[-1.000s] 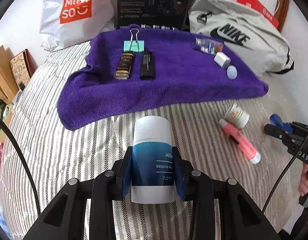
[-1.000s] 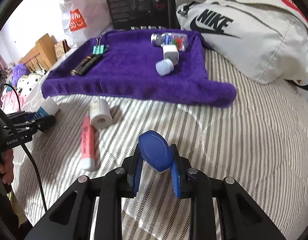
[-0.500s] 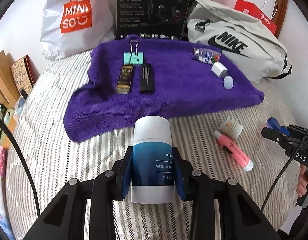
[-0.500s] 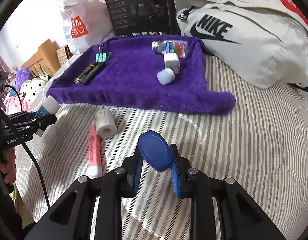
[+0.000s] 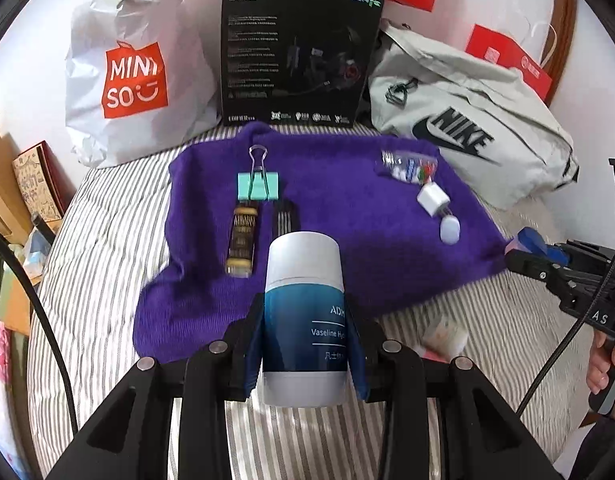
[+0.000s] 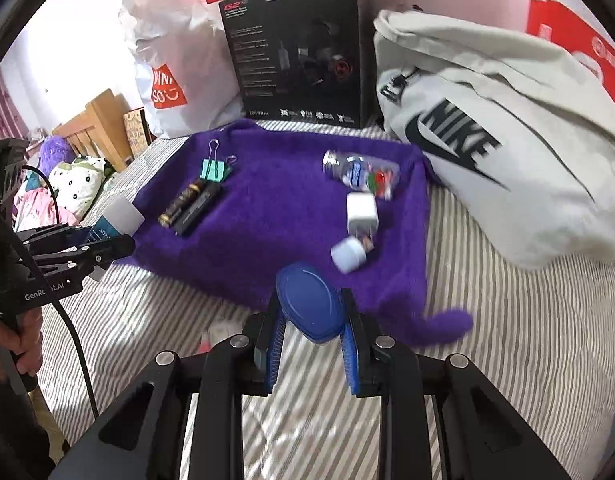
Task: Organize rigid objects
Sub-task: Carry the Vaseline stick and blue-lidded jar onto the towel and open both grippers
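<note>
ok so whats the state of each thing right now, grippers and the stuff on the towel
left gripper: shut on the vaseline tube, held off the bed
right gripper: shut on the blue case
binder clip: lying on the purple towel, handles up
clear jar: on its side
white charger: lying flat
white cap: lying loose

On the striped bed (image 5: 99, 248) lies a purple towel (image 5: 339, 216); a mint binder clip (image 5: 258, 186) sits behind a gold-black lighter (image 5: 242, 240), a white charger plug (image 5: 432, 199) right.

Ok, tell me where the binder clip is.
Left wrist view: the binder clip lies on the purple towel's far left part, just beyond the gold lighter.
</note>
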Demonstrator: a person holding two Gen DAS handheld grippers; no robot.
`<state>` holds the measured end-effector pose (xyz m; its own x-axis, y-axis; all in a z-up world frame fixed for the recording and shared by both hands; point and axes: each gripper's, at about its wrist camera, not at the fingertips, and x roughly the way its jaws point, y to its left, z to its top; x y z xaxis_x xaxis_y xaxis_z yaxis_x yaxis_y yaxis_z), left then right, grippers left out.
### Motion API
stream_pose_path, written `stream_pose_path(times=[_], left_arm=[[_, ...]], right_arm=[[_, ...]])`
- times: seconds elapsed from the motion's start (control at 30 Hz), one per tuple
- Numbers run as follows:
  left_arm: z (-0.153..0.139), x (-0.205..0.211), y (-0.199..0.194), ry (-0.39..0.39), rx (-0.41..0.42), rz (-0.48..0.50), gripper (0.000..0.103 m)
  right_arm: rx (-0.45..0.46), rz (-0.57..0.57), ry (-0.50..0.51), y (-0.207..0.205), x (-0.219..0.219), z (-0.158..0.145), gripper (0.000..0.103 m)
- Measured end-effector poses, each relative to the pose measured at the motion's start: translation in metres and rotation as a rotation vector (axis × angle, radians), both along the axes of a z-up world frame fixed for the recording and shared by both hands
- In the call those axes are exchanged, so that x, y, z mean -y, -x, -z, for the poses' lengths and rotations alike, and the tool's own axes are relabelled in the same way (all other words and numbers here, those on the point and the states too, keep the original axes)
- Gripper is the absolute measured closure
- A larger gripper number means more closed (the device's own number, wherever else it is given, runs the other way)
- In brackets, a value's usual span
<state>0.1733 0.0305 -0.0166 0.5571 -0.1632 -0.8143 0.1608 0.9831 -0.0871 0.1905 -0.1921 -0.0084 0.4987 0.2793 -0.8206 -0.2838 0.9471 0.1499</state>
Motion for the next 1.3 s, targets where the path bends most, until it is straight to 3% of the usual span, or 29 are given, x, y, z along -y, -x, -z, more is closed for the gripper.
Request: stream_pose_path(times=[0.47, 0.87, 0.93, 1.0, 1.03, 1.3], left_arm=[[0.007, -0.026, -0.025, 0.009, -0.025, -0.057, 0.069], [0.010, -0.030, -0.033, 0.015, -0.035, -0.051, 0.069], [0.011, -0.029, -0.036, 0.014, -0.042, -0.050, 0.069], [0.012, -0.028, -0.038, 0.010, -0.046, -0.049, 0.069], [0.012, -0.027, -0.039, 0.010, -0.049, -0.049, 0.069], [0.016, -0.014, -0.056, 0.004, -0.064, -0.052, 0.069]], right_arm=[[-0.059, -0.054, 0.038, -0.091, -0.043, 0.046, 0.077], [-0.066, -0.052, 0.123, -0.102, -0.053, 0.072, 0.077], [-0.074, -0.058, 0.128, -0.103, -0.054, 0.071, 0.072], [-0.090, -0.068, 0.130, -0.102, -0.053, 0.071, 0.051], [-0.092, -0.067, 0.136, -0.100, -0.052, 0.071, 0.048], [-0.055, -0.061, 0.123, -0.079, -0.038, 0.051, 0.047]])
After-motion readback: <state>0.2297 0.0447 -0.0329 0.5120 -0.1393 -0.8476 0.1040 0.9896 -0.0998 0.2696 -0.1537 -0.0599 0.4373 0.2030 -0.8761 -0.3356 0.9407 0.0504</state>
